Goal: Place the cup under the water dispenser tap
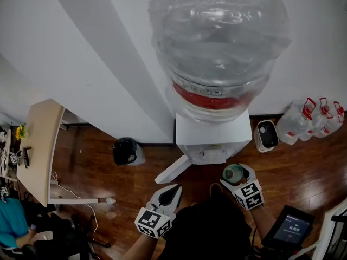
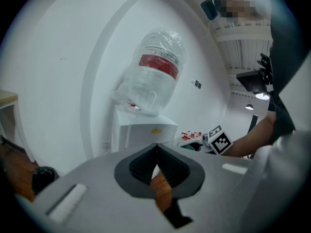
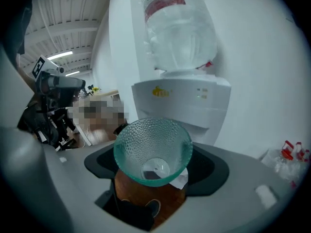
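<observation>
A green, dimpled glass cup (image 1: 233, 173) stands upright between the jaws of my right gripper (image 1: 239, 177), which is shut on its sides. In the right gripper view the cup (image 3: 146, 140) fills the middle, empty, with the white water dispenser (image 3: 182, 101) and its large bottle (image 3: 180, 28) close ahead. From above, the dispenser (image 1: 214, 137) stands against the wall, just beyond the cup. The tap itself is hidden under the dispenser's top. My left gripper (image 1: 174, 189) hangs to the left of the dispenser, its tips (image 2: 156, 145) together and holding nothing.
A black waste bin (image 1: 126, 151) sits on the wood floor left of the dispenser. A small white appliance (image 1: 267, 135) and spare water bottles (image 1: 312, 121) stand to the right. A desk (image 1: 40, 145) is at far left, and a tablet (image 1: 290, 227) at lower right.
</observation>
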Motion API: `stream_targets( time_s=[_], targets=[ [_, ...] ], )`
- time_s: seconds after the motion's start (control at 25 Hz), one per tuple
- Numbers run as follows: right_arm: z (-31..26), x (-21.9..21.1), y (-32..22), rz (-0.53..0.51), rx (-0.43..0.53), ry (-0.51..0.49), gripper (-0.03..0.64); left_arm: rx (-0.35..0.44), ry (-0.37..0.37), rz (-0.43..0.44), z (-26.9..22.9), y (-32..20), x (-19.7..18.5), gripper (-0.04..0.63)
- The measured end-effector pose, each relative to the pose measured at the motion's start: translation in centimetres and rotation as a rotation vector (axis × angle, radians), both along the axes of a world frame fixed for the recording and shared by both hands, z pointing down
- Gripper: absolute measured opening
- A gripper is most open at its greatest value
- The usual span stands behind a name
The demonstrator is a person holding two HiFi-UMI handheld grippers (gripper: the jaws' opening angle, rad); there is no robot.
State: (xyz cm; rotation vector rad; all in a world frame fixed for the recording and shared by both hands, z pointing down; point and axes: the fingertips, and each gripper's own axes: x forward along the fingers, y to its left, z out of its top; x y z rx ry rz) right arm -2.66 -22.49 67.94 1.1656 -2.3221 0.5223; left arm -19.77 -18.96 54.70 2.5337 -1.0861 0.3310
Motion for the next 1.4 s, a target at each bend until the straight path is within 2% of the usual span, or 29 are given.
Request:
stream_targets(
  time_s=[0.16, 0.36, 0.56, 0.92, 1.4],
  targets=[
    [6.3, 0.7, -1.7, 0.054, -0.038, 0.013, 0.391, -0.015, -0.030, -0.011, 2.6, -0.9, -0.2, -0.023],
    [12.6, 0.4, -4.2, 0.061, -0.056, 0.031, 0.391, -0.025, -0.057, 0.032, 5.3, -1.6, 0.2, -0.023],
    [17.9, -0.1, -6.4, 0.079, -0.071, 0.037, 0.391, -0.041, -0.101, 0.018, 8.1, -2.5, -0.5, -0.023],
    [23.3, -1.2, -9.9, 0.096, -0.052, 0.062, 0.391, -0.060, -0.126, -0.021, 11.9, -3.7, -2.2, -0.023],
    [25.4, -2.1, -11.5, 0.137, -0.063, 0.068, 0.394, -0.060, -0.163, -0.009, 12.1, -3.3, -2.5, -0.023]
  ],
)
